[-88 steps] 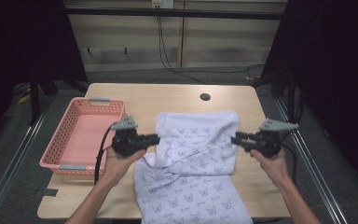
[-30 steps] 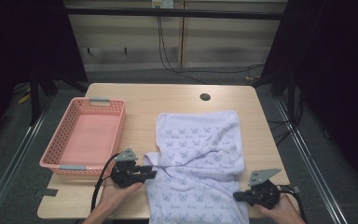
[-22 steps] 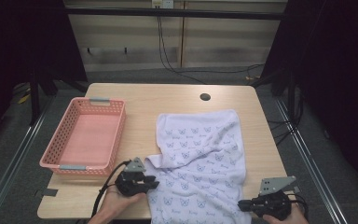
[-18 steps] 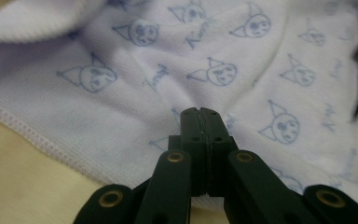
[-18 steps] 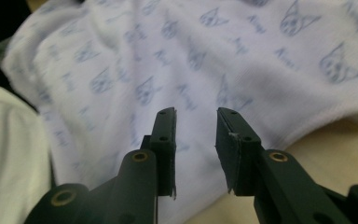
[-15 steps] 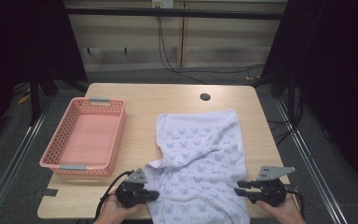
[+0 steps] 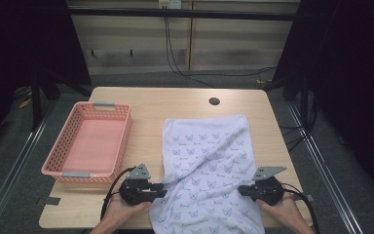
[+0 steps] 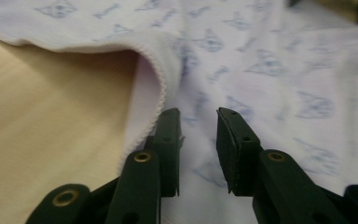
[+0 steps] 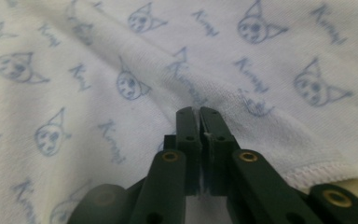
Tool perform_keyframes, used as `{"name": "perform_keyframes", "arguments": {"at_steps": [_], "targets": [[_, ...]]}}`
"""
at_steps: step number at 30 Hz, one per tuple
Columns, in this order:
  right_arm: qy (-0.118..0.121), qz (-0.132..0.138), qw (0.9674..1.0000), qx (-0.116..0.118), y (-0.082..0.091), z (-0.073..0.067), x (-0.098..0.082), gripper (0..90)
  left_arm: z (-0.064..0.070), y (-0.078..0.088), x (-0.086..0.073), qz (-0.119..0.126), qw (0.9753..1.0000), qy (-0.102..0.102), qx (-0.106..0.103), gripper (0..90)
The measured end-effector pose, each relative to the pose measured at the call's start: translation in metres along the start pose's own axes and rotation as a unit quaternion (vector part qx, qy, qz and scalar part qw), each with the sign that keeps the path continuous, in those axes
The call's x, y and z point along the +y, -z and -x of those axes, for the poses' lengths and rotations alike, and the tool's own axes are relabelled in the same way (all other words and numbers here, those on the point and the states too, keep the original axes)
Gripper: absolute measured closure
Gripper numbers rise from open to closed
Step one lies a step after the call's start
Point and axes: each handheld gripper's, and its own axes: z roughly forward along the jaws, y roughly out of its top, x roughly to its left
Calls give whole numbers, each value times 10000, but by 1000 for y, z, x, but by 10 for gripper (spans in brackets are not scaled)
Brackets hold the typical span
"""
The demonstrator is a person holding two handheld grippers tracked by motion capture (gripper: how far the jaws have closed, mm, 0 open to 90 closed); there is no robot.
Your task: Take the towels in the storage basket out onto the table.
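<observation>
Room: dark surroundings with black curtains at 9 and 3 o'clock; pale wall panels and hanging cables at 12 o'clock behind a wooden table [image 7: 185, 105].
High view, table: light wood, with a small dark hole [image 7: 214, 101] near its far edge at about 1 o'clock.
High view, basket: a pink mesh basket [image 7: 88, 144] stands on the table at 9 o'clock, just beside the cloth but not touching it.
High view, cloth: a white towel [image 7: 209, 161] printed with small blue cat faces lies spread from the table's middle toward 6 o'clock, its near end hanging over the front edge.
High view, left gripper [image 7: 157, 189]: held in the person's left hand at 7 o'clock, pointing toward 3 o'clock at the towel's left hem.
High view, right gripper [image 7: 243, 191]: held in the right hand at 5 o'clock, pointing toward 9 o'clock at the towel's right side.
Left gripper view, jaws: standing apart after just opening, with a clear gap and nothing pressed between them.
Left gripper view, towel [image 8: 270, 65]: lies under and ahead of the jaws; a lifted fold of its scalloped hem [image 8: 161, 88] curls at 11 o'clock, bare table [image 8: 51, 116] at 9 o'clock.
Right gripper view, jaws: brought together after just closing; whether they pinch a ridge of fabric at the tips I cannot tell.
Right gripper view, towel [image 9: 121, 70]: spreads ahead and around, stitched edge [image 9: 326, 170] at 4 o'clock.
</observation>
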Motion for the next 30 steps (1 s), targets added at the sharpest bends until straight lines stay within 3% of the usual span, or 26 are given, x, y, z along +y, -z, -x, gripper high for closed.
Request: {"name": "perform_keyframes", "arguments": {"at_steps": [2,4,5,6,9,10,11,12,13,14,16,17,19,21,22,25,26,28,30], "targets": [[2,-31,10000,34,2,-2,-3,878,-2,-3,0,-51,10000,34,-45,685],[-60,-66,9995,292,11,-8,-14,879,1,-9,-2,-231,9997,-70,38,739],[-60,-66,9995,292,11,-8,-14,879,3,-9,-4,-294,9994,-170,90,739],[-88,-164,9990,404,18,-13,-20,878,9,-6,-8,-417,9986,-308,-56,862],[-109,-263,9979,573,21,-17,-24,854,18,-1,-13,-504,9979,-404,-71,893],[-124,-277,9977,599,22,-20,-24,817,22,1,-17,-498,9979,-345,-217,894],[-38,-210,9979,607,22,-20,-23,786,26,4,-20,-531,9976,-294,-345,894],[-103,7,9983,582,23,-19,-20,721,29,6,-23,-534,9971,-290,-463,890],[-192,193,9981,550,25,-16,-17,719,34,8,-27,-598,9958,-307,-628,879],[-192,193,9981,550,25,-16,-17,719,37,11,-28,-651,9954,-329,-616,879],[-231,478,9976,437,28,-11,-9,689,36,13,-29,-579,9955,-286,-694,808],[-231,571,9974,384,28,-9,-5,678,35,14,-27,-453,9968,-219,-618,779],[-250,683,9971,211,26,-3,4,638,26,16,-19,-148,9977,19,-661,704],[-335,856,9957,138,21,8,14,589,15,16,-8,80,9994,36,-345,671],[-397,899,9951,83,18,13,19,590,8,15,-2,187,9993,131,-302,662],[-451,856,9953,-27,5,30,31,587,-12,4,15,232,9994,197,-132,663],[-437,735,9962,-170,-6,38,38,593,-19,0,19,285,9992,280,-65,661],[-431,667,9967,-165,-12,43,41,599,-31,-9,25,350,9982,490,62,660],[-524,557,9969,-157,-26,54,44,621,-42,-22,32,285,9982,456,254,659]]}}
